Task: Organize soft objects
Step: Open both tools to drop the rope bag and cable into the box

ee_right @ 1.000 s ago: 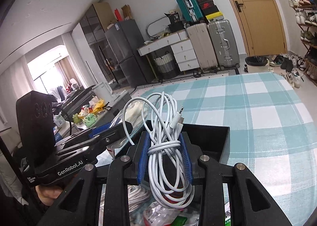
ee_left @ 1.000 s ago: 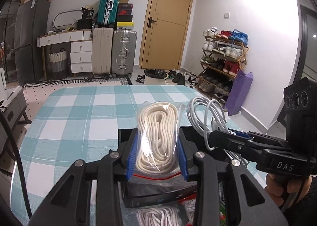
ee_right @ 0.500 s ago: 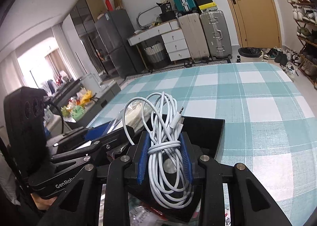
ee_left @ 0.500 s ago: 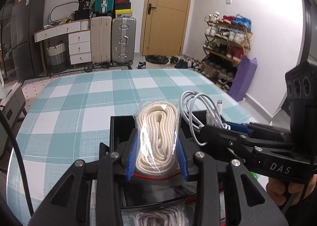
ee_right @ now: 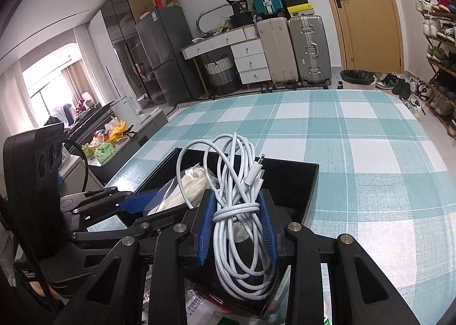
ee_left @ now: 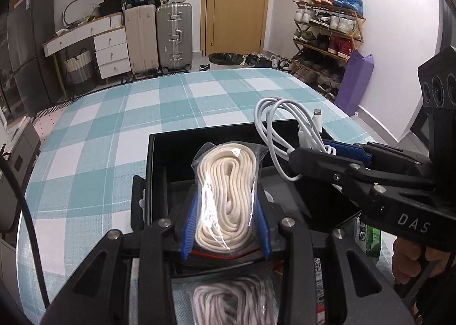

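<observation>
My left gripper (ee_left: 225, 226) is shut on a clear bag of cream rope (ee_left: 226, 194) and holds it over the open black box (ee_left: 182, 142) on the checked table. My right gripper (ee_right: 238, 224) is shut on a coiled white charging cable (ee_right: 242, 182) and holds it over the same box (ee_right: 299, 182). In the left wrist view the right gripper (ee_left: 322, 154) comes in from the right with the cable (ee_left: 282, 125). In the right wrist view the left gripper (ee_right: 142, 202) and the bagged rope (ee_right: 188, 188) show at the left.
Another bag of rope (ee_left: 233, 302) lies on the table under my left gripper, and a green packet (ee_left: 369, 239) lies at the right. Teal checked tablecloth (ee_left: 136, 114) stretches beyond the box. Suitcases, drawers and a shoe rack stand at the room's back.
Both grippers have tilted down and moved forward over the black box, each still holding its item. More of the box's inside shows now.
</observation>
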A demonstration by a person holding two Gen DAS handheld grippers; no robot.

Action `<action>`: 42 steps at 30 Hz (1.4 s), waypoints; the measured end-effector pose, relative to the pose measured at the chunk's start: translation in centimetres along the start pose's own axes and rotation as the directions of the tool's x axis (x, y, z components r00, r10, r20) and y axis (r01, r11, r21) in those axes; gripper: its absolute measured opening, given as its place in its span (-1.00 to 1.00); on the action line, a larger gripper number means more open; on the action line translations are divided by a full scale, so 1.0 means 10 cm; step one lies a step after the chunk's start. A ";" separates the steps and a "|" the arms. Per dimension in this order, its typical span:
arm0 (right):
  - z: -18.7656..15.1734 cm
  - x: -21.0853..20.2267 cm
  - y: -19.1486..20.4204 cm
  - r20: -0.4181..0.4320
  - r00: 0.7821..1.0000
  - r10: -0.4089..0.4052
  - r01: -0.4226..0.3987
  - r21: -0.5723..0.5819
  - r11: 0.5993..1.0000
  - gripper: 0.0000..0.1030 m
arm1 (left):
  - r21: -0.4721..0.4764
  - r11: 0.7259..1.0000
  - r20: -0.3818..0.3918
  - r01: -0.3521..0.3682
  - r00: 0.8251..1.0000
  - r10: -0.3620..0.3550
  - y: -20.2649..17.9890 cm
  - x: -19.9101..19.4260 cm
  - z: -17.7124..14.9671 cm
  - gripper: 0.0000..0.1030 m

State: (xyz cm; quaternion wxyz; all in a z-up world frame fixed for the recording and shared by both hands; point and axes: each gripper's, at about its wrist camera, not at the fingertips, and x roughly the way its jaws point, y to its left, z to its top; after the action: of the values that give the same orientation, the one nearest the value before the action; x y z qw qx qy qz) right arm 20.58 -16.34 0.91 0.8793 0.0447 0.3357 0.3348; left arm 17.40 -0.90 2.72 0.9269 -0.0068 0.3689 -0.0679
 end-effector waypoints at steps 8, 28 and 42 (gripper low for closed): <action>0.00 0.00 0.00 -0.007 1.000 0.018 -0.019 -0.011 1.000 -0.40 | -0.003 1.000 -0.011 0.003 1.000 -0.003 -0.01 -0.04 -0.04 -0.33; -0.05 -0.58 0.01 0.076 0.997 0.033 -0.029 -0.063 0.998 0.95 | -0.114 0.991 0.147 0.071 0.988 -0.054 0.16 -0.59 -0.01 0.94; -0.48 -1.02 0.06 0.037 0.992 -0.120 0.125 -0.221 0.967 0.99 | -0.107 0.993 0.192 0.050 0.981 -0.028 0.18 -0.98 -0.36 1.00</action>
State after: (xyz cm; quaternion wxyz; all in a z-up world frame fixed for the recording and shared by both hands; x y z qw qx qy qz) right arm 11.66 -22.84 3.11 0.9016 -0.0714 0.2879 0.3147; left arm 8.09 2.27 6.74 0.9547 -0.0720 0.2815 -0.0646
